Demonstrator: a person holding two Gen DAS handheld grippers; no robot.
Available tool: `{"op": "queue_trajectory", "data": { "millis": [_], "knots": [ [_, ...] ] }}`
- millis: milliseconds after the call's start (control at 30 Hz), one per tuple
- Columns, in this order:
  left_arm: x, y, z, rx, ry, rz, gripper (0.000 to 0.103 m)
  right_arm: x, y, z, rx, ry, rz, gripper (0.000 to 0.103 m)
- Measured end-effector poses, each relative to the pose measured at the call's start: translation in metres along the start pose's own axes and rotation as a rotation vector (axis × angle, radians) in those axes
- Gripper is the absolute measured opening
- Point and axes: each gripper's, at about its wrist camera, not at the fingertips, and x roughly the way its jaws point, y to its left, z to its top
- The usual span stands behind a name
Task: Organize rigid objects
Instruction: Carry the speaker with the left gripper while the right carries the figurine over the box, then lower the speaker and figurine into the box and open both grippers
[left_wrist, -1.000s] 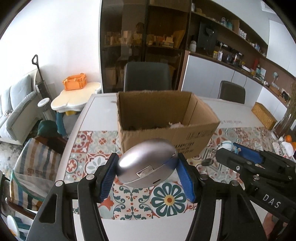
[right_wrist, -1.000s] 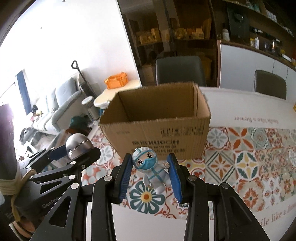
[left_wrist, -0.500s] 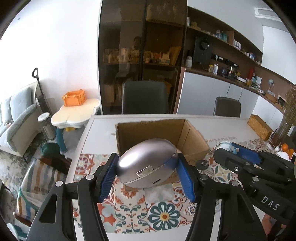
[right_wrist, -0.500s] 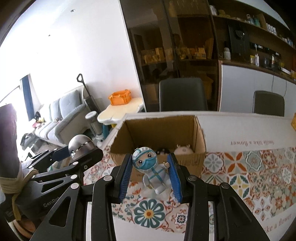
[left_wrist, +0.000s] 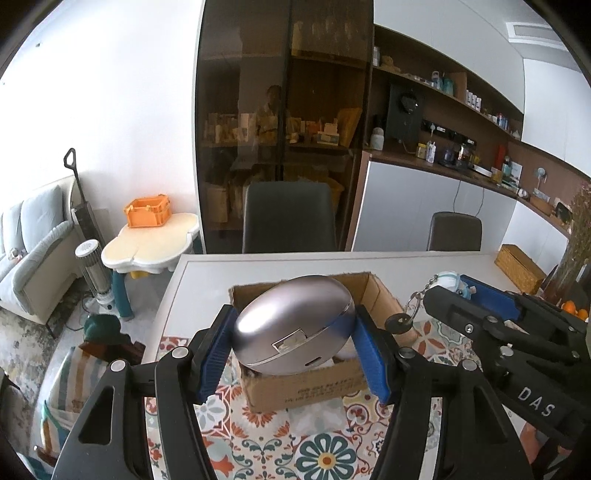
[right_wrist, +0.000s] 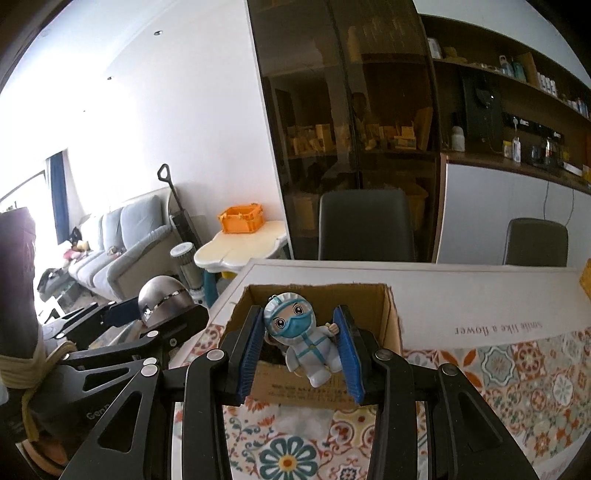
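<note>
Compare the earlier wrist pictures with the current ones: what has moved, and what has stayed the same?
Both grippers have risen: the cardboard box sits lower in both views and its inside shows more. Unchanged: the left gripper still clamps the silver oval case, and the right gripper still clamps the masked figurine. Nothing released.

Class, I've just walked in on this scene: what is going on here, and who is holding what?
A person is tidying small items into an open cardboard box on a patterned tablecloth. The left hand-held gripper is clamped on a silver egg-shaped case, and the right hand-held gripper is clamped on a small masked figurine in a white suit with a keyring. Both items hang in front of the box, neither yet released. Something pale already lies inside it.
</note>
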Motion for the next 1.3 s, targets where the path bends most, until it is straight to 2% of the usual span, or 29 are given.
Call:
{"op": "queue_trajectory", "data": {
  "millis": [233,533,767,967,1300],
  "knots": [
    [0.014,0.002,0.016,0.008,-0.011,0.004,0.062,0.017,-0.004,0.016,-0.007,-0.009,-0.002,0.039],
    [0.048,0.007,0.026,-0.002,0.045,0.006,0.062,0.042,-0.012,0.029,-0.016,0.014,-0.009,0.039],
    [0.08,0.011,0.024,0.002,0.119,0.028,0.062,0.074,-0.017,0.032,-0.013,0.082,-0.013,0.039],
    [0.107,0.015,0.017,-0.006,0.193,0.033,0.062,0.107,-0.03,0.028,0.014,0.176,-0.013,0.039],
    [0.136,0.011,0.003,0.01,0.281,0.041,0.062,0.134,-0.045,0.014,0.029,0.255,-0.035,0.039]
  ]
}}
